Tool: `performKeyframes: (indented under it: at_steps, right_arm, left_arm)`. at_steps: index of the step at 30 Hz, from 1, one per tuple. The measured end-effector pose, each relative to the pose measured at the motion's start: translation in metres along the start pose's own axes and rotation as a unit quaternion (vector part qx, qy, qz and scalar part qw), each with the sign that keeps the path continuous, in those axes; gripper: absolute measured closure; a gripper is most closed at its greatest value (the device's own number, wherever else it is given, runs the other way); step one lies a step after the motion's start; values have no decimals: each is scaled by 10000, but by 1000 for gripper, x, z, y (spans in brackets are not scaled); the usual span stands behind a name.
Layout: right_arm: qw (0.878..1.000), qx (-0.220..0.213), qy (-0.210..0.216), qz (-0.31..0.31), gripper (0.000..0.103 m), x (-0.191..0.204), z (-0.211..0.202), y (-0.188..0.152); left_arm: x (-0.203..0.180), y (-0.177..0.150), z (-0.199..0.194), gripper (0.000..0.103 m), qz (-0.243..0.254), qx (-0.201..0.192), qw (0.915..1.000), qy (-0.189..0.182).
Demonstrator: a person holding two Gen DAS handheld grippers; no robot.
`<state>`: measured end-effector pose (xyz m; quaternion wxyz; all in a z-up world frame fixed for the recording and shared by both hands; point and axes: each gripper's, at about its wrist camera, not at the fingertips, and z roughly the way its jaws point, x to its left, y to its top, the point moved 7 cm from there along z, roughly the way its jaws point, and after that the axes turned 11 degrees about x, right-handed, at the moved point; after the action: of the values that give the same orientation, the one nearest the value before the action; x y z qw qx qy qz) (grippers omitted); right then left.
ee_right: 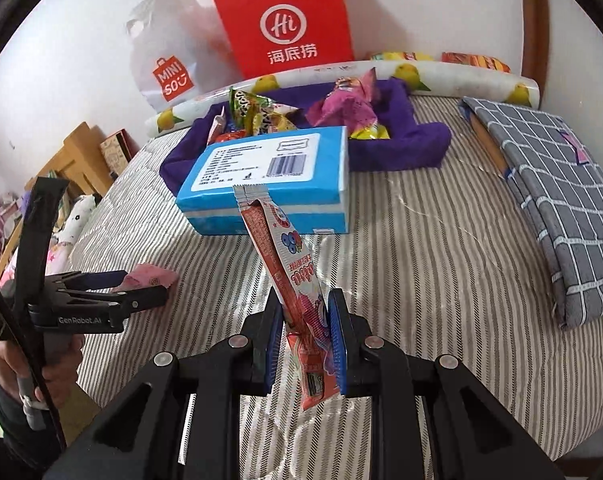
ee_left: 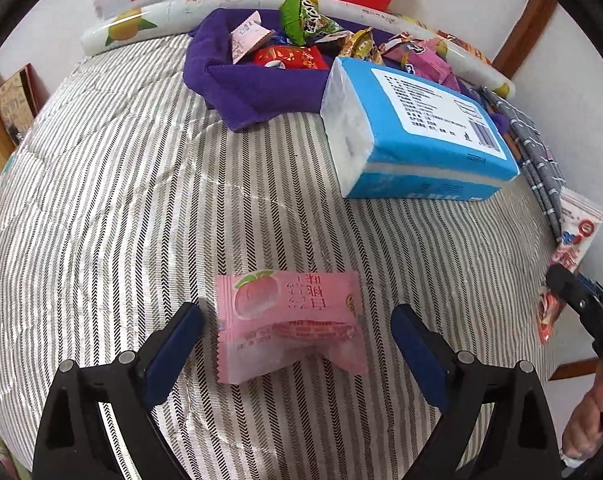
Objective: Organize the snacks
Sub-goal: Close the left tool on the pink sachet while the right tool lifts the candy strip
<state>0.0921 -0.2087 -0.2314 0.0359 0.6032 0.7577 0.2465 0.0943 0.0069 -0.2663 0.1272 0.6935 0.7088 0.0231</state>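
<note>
Left gripper spread wide around the pink peach candy packet, pads clear of it; packet flat on the striped bedcover, long axis across the jaws. Right gripper clamped on the red snack stick packet, long axis tilted up, serrated end toward the blue tissue pack.

left gripper spread wide around pink peach snack on striped cloth.
</note>
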Motion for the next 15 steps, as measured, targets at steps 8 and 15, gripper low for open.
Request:
performKeyframes:
  at_steps: [8, 15]
  right_arm:
    - [10000, 85, 12, -23, 81, -2, 4, -10]
    - [10000, 44, -31, 8, 81, -6, 0, -13]
  left_arm:
    - [-1, -1, 3, 25, 184, -160, 9974, 685]
    - [5, -1, -3, 47, 85, -236, 9973, 693]
